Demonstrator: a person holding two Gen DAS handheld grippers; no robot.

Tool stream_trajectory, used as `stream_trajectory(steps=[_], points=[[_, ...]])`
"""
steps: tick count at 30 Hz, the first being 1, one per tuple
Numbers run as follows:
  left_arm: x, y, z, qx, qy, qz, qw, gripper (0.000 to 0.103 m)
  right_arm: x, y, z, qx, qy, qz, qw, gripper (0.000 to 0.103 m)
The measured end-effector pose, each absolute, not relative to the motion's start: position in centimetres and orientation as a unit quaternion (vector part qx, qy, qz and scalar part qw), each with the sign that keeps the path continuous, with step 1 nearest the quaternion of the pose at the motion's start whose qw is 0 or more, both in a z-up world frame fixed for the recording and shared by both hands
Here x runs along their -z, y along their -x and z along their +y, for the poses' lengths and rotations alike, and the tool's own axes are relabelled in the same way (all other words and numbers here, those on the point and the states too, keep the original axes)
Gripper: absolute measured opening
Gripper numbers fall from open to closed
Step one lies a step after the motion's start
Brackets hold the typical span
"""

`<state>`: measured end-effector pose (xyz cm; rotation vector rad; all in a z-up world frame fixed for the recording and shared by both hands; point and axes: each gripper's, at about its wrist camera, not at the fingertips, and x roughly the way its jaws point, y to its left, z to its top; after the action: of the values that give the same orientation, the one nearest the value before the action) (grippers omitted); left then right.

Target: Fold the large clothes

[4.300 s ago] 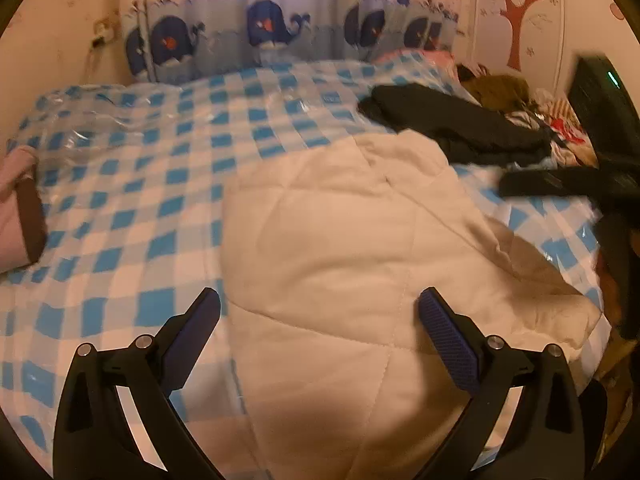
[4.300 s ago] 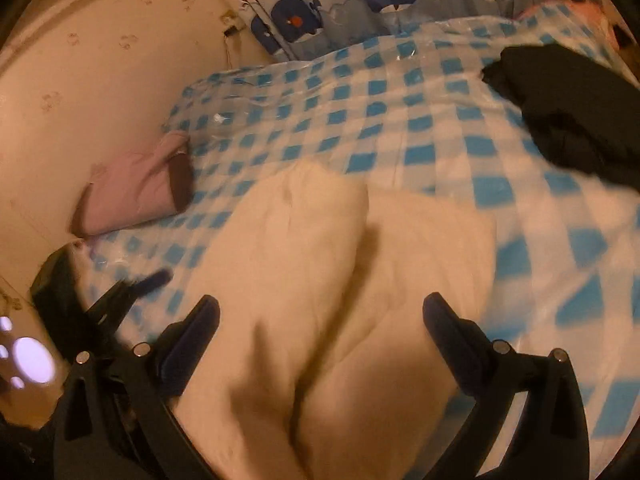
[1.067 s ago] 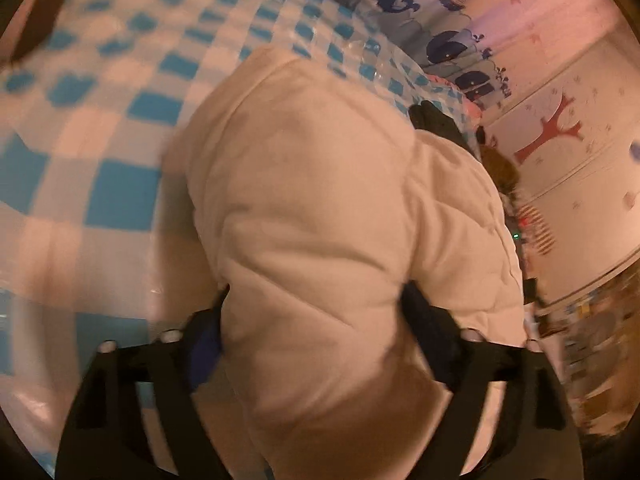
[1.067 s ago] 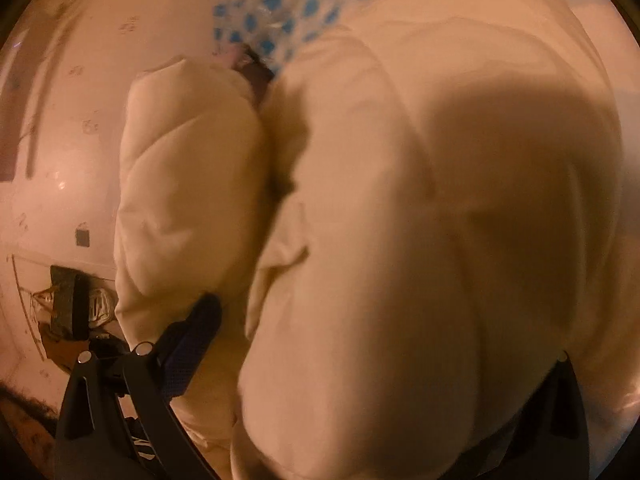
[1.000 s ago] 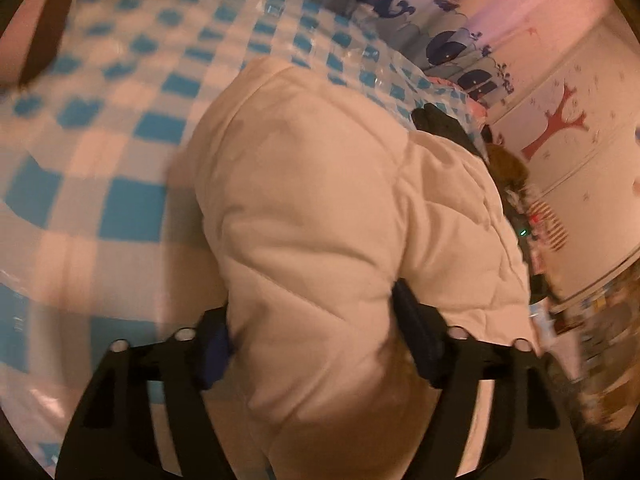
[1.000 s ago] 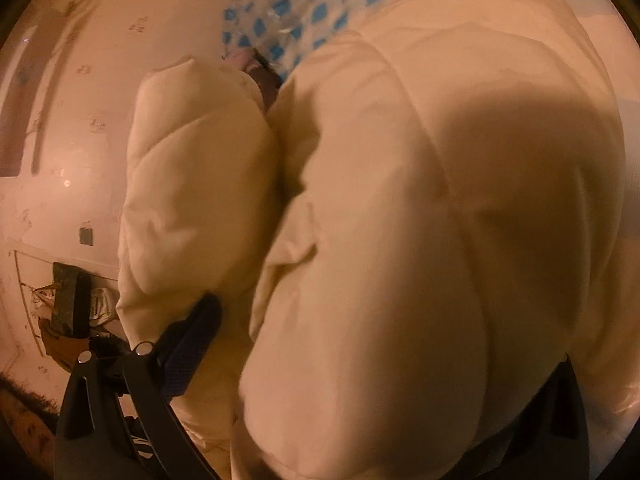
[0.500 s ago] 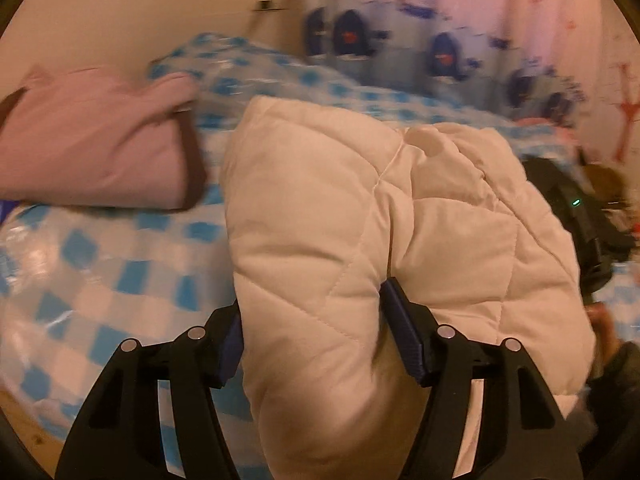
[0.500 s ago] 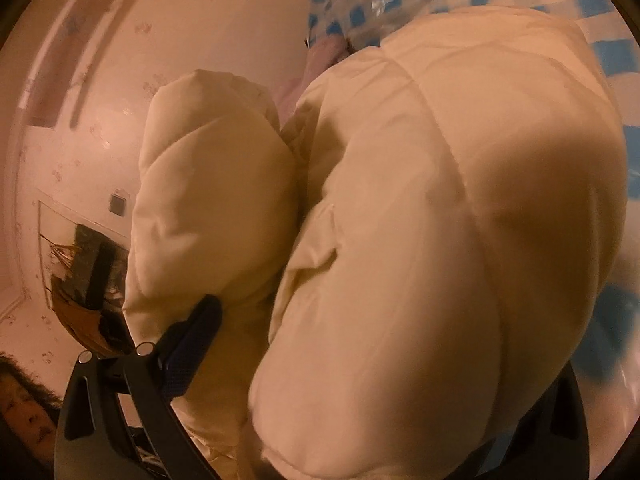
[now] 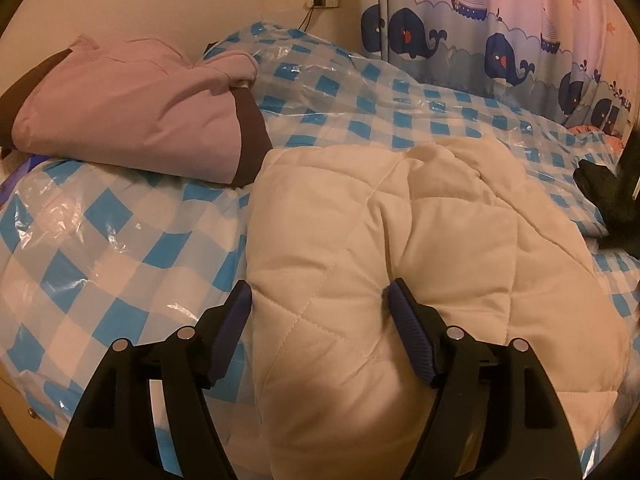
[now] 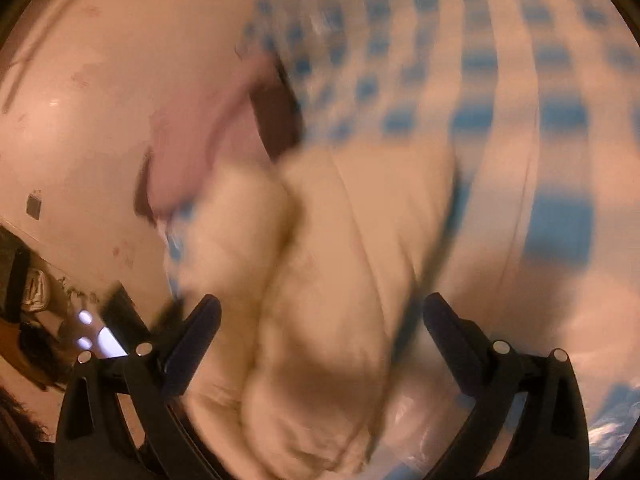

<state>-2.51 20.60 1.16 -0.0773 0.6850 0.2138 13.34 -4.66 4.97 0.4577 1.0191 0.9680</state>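
The cream quilted padded garment [image 9: 420, 240] lies bundled in a thick fold on the bed, on top of the blue-and-white checked cover [image 9: 100, 240] with its shiny clear plastic skin, and its far left corner sits just beside the pink folded garment with dark brown trim [image 9: 140, 128]. The left tongs [image 9: 320, 304] straddle the near edge of the cream bundle, their blue ribbed pads [image 9: 408, 332] set either side of a puffed ridge; the jaws have just been easing apart, and the cloth between them bulges loose, the left pad standing off its edge, so that is a released grip. In the right wrist view everything is smeared by motion: the right tongs [image 10: 320, 320] stand wide open above the same cream garment [image 10: 320, 280], and both dark fingers [image 10: 192, 328] look clear of the fabric, though the blur keeps me from being sure of contact. Behind the bed hangs the whale-and-sailboat printed curtain [image 9: 500, 40], and a dark garment [image 9: 608, 208] lies at the right edge, touching the cream one's far side.
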Motion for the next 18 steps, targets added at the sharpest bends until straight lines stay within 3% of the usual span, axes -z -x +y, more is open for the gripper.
stream_trajectory(steps=[5, 8, 12, 18], points=[[-0.9, 2.6, 20.2, -0.111, 0.030, 0.330, 0.937, 0.068, -9.3, -12.3, 2.4, -0.530, -0.180, 0.409, 0.721, 0.098], [-0.8, 2.8, 20.4, -0.110, 0.034, 0.327, 0.938, 0.068, -5.7, -13.7, 7.7, -0.502, -0.156, 0.455, 0.719, 0.098], [-0.6, 2.7, 20.3, -0.096, 0.039, 0.327, 0.939, 0.070, 1.3, -15.0, 6.9, -0.472, -0.179, 0.503, 0.701, 0.096], [-1.0, 2.7, 19.3, -0.099, 0.019, 0.323, 0.941, 0.070, 1.7, -14.5, 5.8, -0.480, -0.154, 0.493, 0.709, 0.096]])
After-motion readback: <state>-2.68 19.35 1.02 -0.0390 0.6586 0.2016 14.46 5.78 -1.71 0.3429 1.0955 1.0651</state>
